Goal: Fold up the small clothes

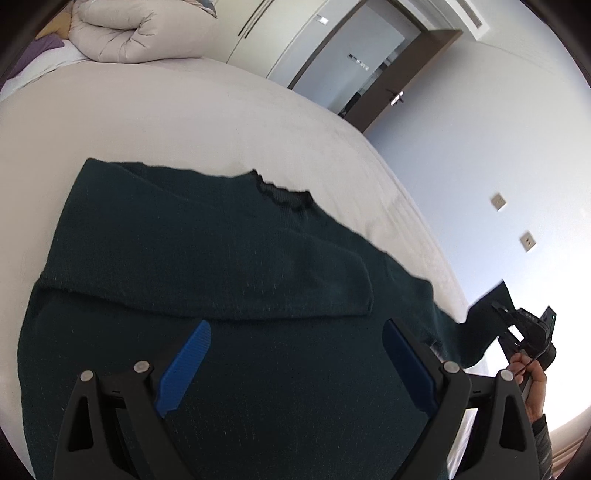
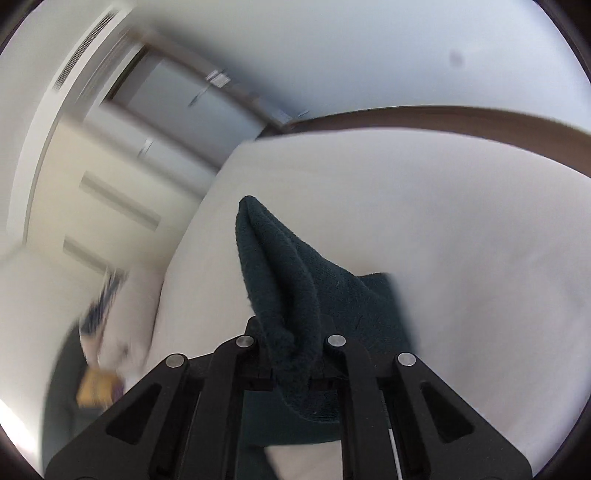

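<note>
Dark green knit fills most of what we see: a small sweater (image 1: 229, 280) lies spread on the white bed (image 1: 184, 114). In the left wrist view its neck hole (image 1: 284, 194) sits toward 12 o'clock. One sleeve (image 1: 303, 284) is folded across the body.

Our left gripper (image 1: 295, 332) hangs over the sweater with its jaws wide apart. Its blue pads (image 1: 186, 363) hold nothing, and the green knit shows between them.

At 3 o'clock in that view we see our right hand (image 1: 532, 387) and our right gripper (image 1: 496, 308), at the end of the other sleeve (image 1: 487, 310). That sleeve stretches out past the edge of the bed.

In the right wrist view the right gripper (image 2: 293, 354) is pinched tight on a bunch of the green knit (image 2: 280, 266). The cloth stands up from the jaws in a point toward 12 o'clock. The white bed (image 2: 424, 229) lies behind it.

A puffy cream blanket (image 1: 122, 33) is rolled up at 11 o'clock on the bed. A brown door (image 1: 402, 77) stands at 1 o'clock. Two wall sockets (image 1: 513, 221) sit at 3 o'clock. We see no boxes or baskets here.
</note>
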`<state>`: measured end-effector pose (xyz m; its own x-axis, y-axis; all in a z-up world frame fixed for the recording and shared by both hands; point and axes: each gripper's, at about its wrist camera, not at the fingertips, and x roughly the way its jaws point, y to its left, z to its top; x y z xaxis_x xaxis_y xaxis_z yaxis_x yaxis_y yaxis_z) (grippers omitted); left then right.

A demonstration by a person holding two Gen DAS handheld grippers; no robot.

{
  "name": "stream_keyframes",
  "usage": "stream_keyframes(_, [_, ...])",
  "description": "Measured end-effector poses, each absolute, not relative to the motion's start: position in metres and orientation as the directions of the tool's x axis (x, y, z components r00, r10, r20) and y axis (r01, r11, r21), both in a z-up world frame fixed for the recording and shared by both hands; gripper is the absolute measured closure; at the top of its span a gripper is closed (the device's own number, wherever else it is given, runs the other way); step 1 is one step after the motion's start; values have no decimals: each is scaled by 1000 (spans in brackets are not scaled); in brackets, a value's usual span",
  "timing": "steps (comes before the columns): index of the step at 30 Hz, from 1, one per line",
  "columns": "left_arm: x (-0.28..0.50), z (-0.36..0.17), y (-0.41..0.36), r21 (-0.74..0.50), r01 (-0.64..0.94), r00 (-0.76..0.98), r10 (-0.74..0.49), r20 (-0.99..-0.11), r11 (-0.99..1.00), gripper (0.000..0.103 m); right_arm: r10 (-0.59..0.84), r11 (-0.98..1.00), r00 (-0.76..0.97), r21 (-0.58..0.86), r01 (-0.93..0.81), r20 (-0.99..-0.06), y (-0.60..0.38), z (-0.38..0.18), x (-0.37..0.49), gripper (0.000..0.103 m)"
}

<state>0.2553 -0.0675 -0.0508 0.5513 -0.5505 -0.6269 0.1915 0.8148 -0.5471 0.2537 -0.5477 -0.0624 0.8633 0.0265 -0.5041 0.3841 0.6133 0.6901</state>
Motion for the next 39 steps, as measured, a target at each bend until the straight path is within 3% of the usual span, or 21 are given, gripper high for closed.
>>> stream_keyframes(4, [264,-48,-55,-591,185,547,-582,-602,785,7,222,756,833,629,181,-507,-406,-47,332,95])
stream_keyframes(9, [270,-57,-39,-646,155,540,-611,-579,748,7,382,810,723,586,38,-576,-254,-78,384,94])
stream_keyframes(14, [282,-83,-39,-695,94,477,-645,-598,713,7,456,793,585,604,75,-671,-163,-173,391,91])
stream_keyframes(17, [288,-92,-52,-704,93,439,-664,-606,704,7,500,754,577,652,77,-646,-145,-210,399,86])
stream_keyframes(18, [291,-93,-59,-699,101,429,-665,-612,708,7,510,748,584,661,63,-632,-136,-213,399,82])
stream_keyframes(19, [294,-95,-66,-690,106,415,-662,-624,716,7,520,738,585,672,59,-622,-129,-228,414,68])
stream_keyframes(20, [297,-96,-71,-685,108,407,-660,-631,721,4,547,707,600,706,41,-583,-129,-229,407,40])
stream_keyframes(22, [303,-97,-81,-690,101,403,-664,-630,716,3,538,690,633,722,49,-557,-170,-221,365,23])
stream_keyframes(23, [307,-99,-90,-685,102,382,-665,-642,721,3,546,673,647,738,41,-533,-174,-223,353,18])
stream_keyframes(30, [313,-110,-110,-658,124,336,-656,-676,743,8,475,640,723,761,109,-503,-242,-219,288,18])
stream_keyframes(33, [317,-110,-110,-654,116,332,-650,-684,748,30,444,637,747,761,125,-495,-305,-194,241,18])
stream_keyframes(37, [322,-110,-114,-594,128,309,-601,-737,794,90,409,633,769,760,149,-491,-347,-179,212,18])
stream_keyframes(39, [323,-108,-112,-595,134,312,-604,-734,792,92,401,639,768,753,155,-499,-356,-167,205,18])
